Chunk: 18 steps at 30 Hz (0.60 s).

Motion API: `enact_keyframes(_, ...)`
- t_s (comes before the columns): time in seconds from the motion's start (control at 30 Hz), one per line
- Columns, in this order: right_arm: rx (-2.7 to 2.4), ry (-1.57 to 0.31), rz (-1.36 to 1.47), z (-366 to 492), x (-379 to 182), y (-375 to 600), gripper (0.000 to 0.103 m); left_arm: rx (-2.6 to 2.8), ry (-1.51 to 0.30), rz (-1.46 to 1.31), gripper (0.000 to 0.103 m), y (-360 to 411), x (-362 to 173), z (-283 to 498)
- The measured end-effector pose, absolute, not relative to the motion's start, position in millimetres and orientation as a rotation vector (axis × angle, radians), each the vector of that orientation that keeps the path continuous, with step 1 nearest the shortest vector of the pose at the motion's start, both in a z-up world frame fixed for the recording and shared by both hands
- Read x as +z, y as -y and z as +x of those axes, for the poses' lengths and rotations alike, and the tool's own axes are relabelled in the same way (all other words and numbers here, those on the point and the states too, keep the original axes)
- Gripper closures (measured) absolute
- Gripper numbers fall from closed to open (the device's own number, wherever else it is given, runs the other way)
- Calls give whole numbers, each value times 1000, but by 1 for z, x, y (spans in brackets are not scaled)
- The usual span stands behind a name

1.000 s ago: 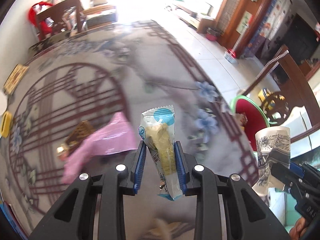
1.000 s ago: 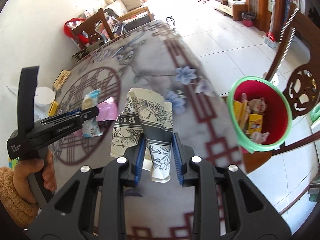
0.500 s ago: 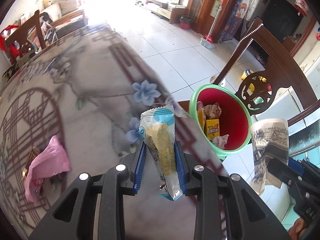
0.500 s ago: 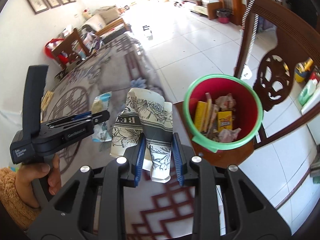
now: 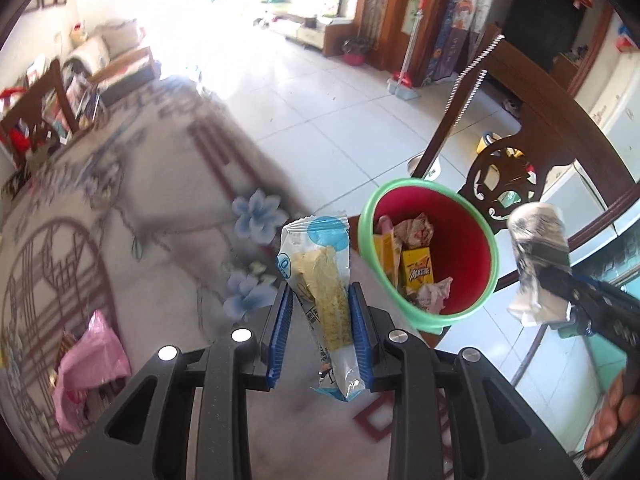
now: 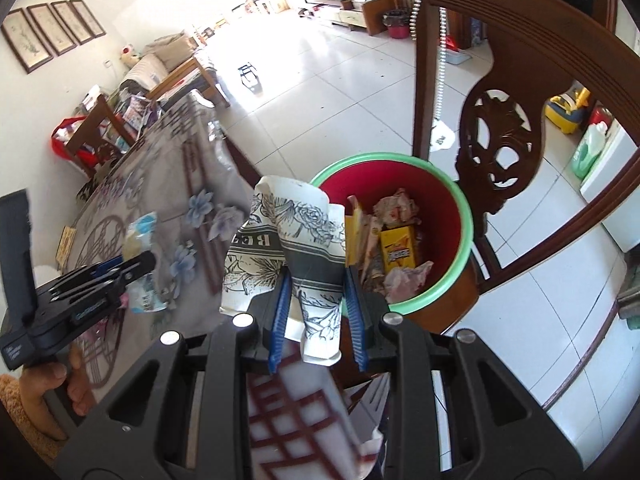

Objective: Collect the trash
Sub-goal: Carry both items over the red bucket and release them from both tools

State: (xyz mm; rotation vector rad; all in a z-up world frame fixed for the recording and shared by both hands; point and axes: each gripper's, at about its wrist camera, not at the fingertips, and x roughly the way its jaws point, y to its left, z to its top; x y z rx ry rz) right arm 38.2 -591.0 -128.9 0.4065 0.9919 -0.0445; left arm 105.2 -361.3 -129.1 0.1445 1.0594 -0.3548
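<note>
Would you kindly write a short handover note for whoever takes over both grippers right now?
Left gripper: shut on the snack wrapper, near the table edge.
Right gripper: shut on the crushed paper cup, close beside the red bin.
Done: the bin already holds several wrappers.
Left: drop both pieces in, then fetch the pink bag from the table.

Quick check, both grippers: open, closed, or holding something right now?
Left gripper: closed on the snack wrapper.
Right gripper: closed on the crumpled paper cup, beside the red bin.
</note>
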Motion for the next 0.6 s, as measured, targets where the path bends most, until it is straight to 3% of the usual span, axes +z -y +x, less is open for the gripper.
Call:
enact_keyframes(0.27, -82, -980, 413, 71, -132, 628, 75, -392, -1008, 149, 77, 389, -114, 109)
enact_keyframes(0.3, -85, -975, 413, 76, -132, 631, 67, -398, -1002, 155, 77, 393, -113, 110)
enact_keyframes(0.33, -84, -970, 419, 81, -131, 635, 35, -404, -998, 158, 77, 397, -112, 111)
enact_keyframes(0.37, -91, -961, 422, 83, -130, 638, 17, -409, -995, 160, 77, 400, -112, 111)
enact_keyframes(0.4, -106, -931, 423, 82, -127, 643, 7, -415, -992, 164, 77, 404, -112, 113)
enact_keyframes(0.6, -152, -908, 452, 69, -120, 664, 7, -454, -971, 177, 77, 429, -113, 120)
